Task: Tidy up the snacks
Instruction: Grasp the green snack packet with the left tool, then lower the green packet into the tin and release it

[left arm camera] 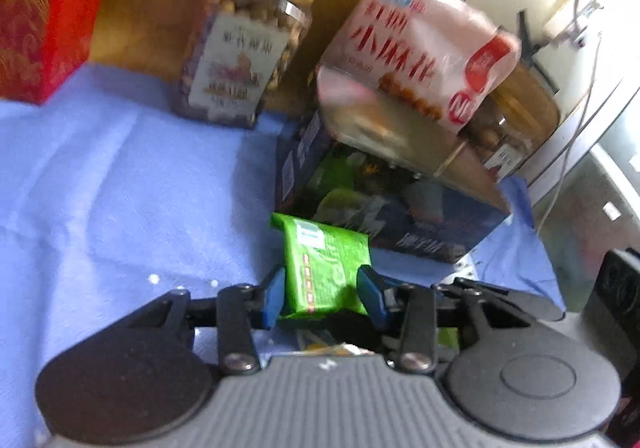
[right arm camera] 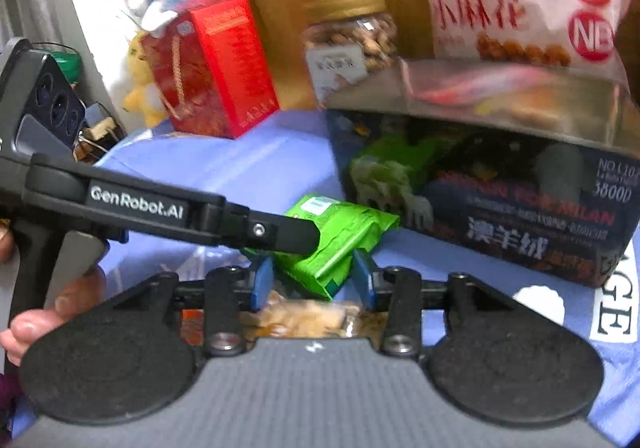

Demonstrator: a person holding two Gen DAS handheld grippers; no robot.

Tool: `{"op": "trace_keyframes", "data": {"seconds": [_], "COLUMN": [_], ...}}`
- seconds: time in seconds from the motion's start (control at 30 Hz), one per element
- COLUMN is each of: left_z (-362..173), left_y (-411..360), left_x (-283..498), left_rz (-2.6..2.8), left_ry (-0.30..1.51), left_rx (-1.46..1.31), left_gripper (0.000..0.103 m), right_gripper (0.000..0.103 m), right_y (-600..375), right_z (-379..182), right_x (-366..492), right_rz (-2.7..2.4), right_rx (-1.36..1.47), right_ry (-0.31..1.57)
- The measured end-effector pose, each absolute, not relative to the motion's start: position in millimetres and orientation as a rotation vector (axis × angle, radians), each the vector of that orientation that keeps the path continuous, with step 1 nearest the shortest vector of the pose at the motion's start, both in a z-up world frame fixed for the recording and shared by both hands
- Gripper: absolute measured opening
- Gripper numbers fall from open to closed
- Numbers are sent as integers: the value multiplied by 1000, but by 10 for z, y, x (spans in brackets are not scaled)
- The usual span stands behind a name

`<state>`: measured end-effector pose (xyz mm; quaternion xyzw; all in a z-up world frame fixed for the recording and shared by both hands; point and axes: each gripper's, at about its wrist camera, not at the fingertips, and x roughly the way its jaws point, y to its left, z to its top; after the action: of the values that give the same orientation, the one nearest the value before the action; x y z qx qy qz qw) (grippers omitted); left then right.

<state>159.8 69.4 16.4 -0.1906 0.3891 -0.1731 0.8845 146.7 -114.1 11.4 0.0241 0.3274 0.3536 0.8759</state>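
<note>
green packet caught between both pairs of tongs

the left tongs are clenched on a green snack packet, their blue pads pressing its two long sides. the packet lies just above a blue cloth that covers the table, and its far end sits just beside the front face of a dark printed box.

in the right wrist view the same green snack packet lies at a slant, with the black finger of the left tongs across its near end. the right tongs straddle the packet's lower corner; whether their blue pads actually press it i cannot tell. a clear bag of pale biscuits lies under the right tongs.

a pink bag with red lettering stands tilted on top of the dark box. a jar of nuts with a gold lid stands on the cloth to the left of the box, against a wooden back wall, and a red box stands further left. a second jar shows behind the pink bag. a person's fingers grip the handle of the left tongs.
</note>
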Motion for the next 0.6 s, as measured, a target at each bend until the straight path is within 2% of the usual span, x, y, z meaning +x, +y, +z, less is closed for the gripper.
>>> {"op": "trace_keyframes", "data": {"seconds": [0.33,0.6], "left_z": [923,816], "left_y": [591,271], "left_x": [1563,2227], "left_rz": [-378,-402], "left_ry": [595,628], "left_rx": [-321,-296], "left_gripper": [38,39], "right_gripper": [44,44], "right_y": [-1197,-1417], "right_z": [693,680], "right_x": [1218,1733], "right_rz": [699,593], "right_rx": [13,27], "right_ry": [336,331]}}
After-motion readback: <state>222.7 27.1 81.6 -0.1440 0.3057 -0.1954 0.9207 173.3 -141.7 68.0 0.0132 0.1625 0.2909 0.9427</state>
